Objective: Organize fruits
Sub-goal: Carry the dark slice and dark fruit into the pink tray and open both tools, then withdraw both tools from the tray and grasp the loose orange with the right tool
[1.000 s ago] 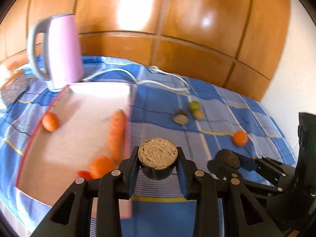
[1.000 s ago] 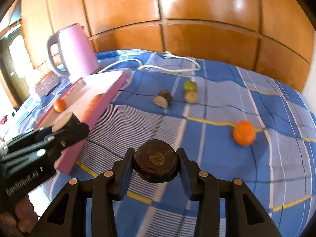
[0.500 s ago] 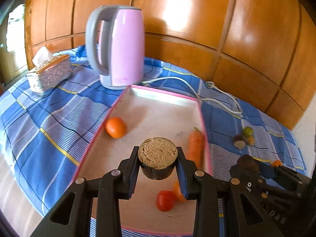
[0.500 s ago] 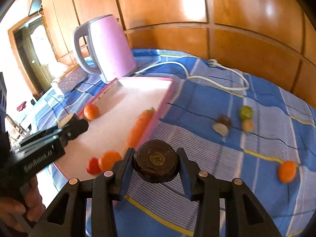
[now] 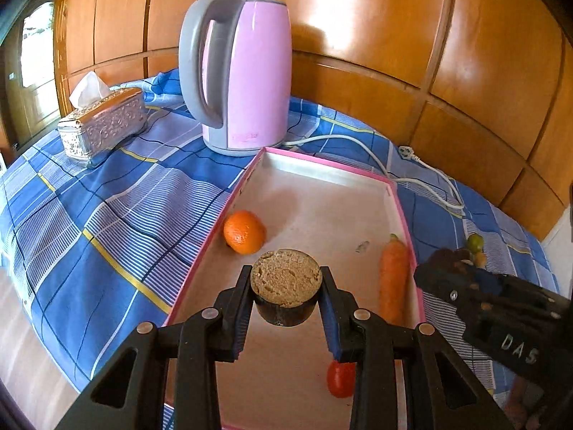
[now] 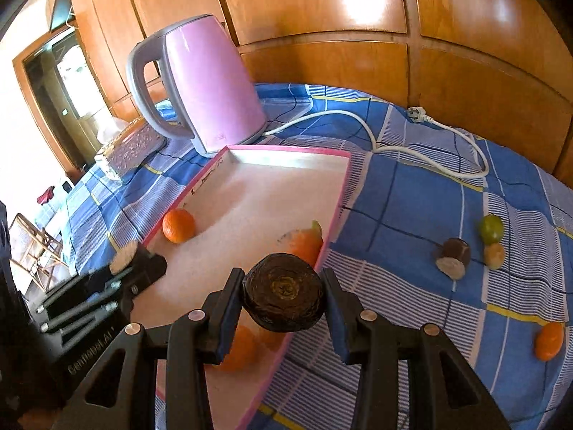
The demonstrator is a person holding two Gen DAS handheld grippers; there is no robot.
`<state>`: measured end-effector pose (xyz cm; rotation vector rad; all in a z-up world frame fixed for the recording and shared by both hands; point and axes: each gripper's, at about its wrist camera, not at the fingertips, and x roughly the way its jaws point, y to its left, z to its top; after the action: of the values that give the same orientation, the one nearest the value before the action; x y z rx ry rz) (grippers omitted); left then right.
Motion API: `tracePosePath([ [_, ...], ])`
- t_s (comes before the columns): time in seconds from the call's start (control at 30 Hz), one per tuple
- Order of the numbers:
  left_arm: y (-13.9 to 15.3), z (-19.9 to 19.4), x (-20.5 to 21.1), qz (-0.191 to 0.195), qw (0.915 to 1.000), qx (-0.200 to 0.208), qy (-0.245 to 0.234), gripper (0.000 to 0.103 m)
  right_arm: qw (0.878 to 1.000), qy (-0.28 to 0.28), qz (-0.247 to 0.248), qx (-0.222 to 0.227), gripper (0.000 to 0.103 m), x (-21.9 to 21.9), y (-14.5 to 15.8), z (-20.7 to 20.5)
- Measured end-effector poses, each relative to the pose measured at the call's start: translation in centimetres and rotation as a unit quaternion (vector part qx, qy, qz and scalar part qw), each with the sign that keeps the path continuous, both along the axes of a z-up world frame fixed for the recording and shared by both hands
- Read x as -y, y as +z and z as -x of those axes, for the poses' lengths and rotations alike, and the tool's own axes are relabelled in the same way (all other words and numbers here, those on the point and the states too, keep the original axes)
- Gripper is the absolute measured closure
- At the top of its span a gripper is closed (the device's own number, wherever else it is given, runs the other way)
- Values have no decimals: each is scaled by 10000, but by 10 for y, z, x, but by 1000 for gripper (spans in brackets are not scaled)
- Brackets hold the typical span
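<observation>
A: Carrying two fruit halves over the tray (image 5: 401,211). Left gripper (image 5: 285,295) clamps the tan-faced half (image 5: 285,279); right gripper (image 6: 284,302) clamps the dark-skinned half (image 6: 284,297).

B: Step in hand?

A: I judge it the drop-off. Left hangs over bare tray floor; my next move there is lower, then release. Right sits over the tray's near edge, carrot (image 6: 304,243) just beyond, so I'd shift inward first.

B: Obstacles?

A: Orange (image 5: 244,232), tomato (image 5: 340,378), kettle (image 6: 211,86) behind. Loose fruit on the cloth (image 6: 412,193): lime (image 6: 491,228), another half (image 6: 453,258).
</observation>
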<state>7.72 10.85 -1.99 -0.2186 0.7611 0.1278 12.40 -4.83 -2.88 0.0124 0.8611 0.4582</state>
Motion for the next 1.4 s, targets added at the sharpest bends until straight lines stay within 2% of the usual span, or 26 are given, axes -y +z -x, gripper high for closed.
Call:
tracePosePath([
  [0.23,-1,-5,-6,-8,9999,-36,100,68,9991,-123,-296,-286,59,-13,-3,-22],
  [0.6,1,-1,-4,-52,9999,-31,111,68,9981,-265,-427,-350,59,-7,-11,-11],
  [0.83,4,7,6,-55,10000,2,47,68,9984,-488,-272,-115,59,10,-7,9],
  [1.2,4,22,23,-82,9999,-33,-117,63,9982,-529,114,251,58,16,-6,36],
  [1.4,6,27,31,-136,9997,-28,-215,63,9970,-656,131,389,57,24,-3,44],
])
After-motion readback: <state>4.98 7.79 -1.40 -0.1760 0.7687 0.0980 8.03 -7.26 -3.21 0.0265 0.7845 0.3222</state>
